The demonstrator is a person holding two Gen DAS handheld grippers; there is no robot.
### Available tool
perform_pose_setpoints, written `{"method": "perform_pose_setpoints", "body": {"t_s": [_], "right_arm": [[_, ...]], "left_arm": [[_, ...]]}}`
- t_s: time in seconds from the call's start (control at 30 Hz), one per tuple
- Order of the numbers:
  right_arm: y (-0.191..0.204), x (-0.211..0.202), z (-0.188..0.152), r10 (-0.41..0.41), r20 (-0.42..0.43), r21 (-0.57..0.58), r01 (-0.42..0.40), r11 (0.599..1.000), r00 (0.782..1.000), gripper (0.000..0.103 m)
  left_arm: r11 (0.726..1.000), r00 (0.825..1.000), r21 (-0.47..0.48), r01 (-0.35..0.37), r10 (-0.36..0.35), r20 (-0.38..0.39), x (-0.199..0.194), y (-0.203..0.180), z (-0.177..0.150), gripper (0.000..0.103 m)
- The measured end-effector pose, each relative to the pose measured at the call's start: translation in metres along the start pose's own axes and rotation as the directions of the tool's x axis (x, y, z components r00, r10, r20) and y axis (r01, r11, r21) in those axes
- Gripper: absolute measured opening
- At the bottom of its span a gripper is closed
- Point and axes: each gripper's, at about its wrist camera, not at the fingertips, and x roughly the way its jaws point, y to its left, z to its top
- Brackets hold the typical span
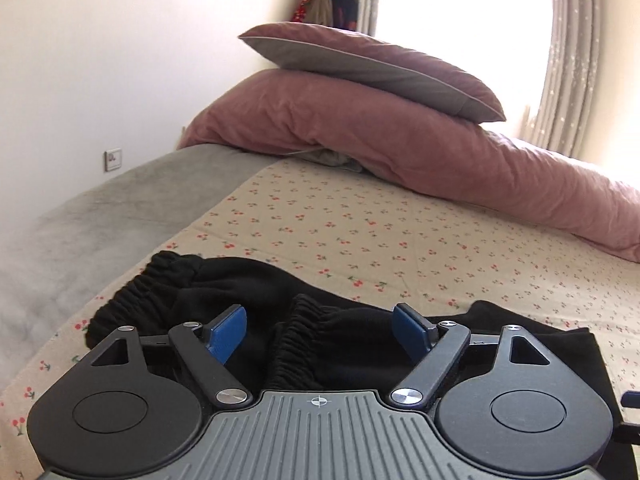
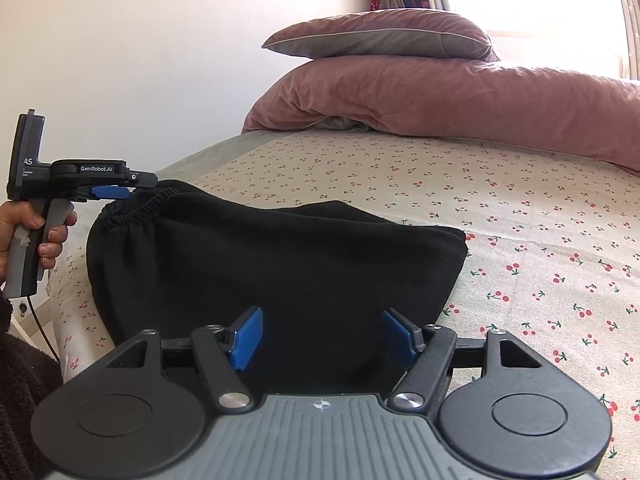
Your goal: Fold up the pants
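Note:
Black pants [image 2: 280, 264] lie folded in a compact bundle on the cherry-print bed sheet [image 2: 520, 240]. Their elastic waistband [image 1: 132, 300] is bunched at the left end. My left gripper [image 1: 320, 332] is open, its blue pads either side of the gathered waistband, low over the cloth. It also shows from the side in the right wrist view [image 2: 108, 191], at the waistband end. My right gripper [image 2: 322, 336] is open over the near edge of the folded pants, holding nothing.
A pink duvet [image 2: 460, 96] with a pink-and-grey pillow [image 2: 380, 36] on top lies along the far side of the bed. A grey blanket [image 1: 80, 232] covers the left part. A white wall with a socket [image 1: 113, 160] stands left; curtains and window at the back.

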Motion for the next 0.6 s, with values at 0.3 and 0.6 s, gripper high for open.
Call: {"method": "perform_pose_setpoints", "body": {"t_s": [0.3,0.6], "right_arm": [[0.002,0.024,0.000,-0.003,-0.008,-0.126,0.002,0.992,1.000,0.070],[-0.003,0.018,-0.025,0.036,-0.053,-0.274,-0.049,0.960,0.998,0.076]], "left_arm": [[0.883,0.906,0.209,0.420,-0.394,-0.157,0.032,-0.075,-0.040,0.092],[0.745,0.876,0.463,0.481,-0.403,-0.263,0.032,-0.073,-0.082,0.097]]}}
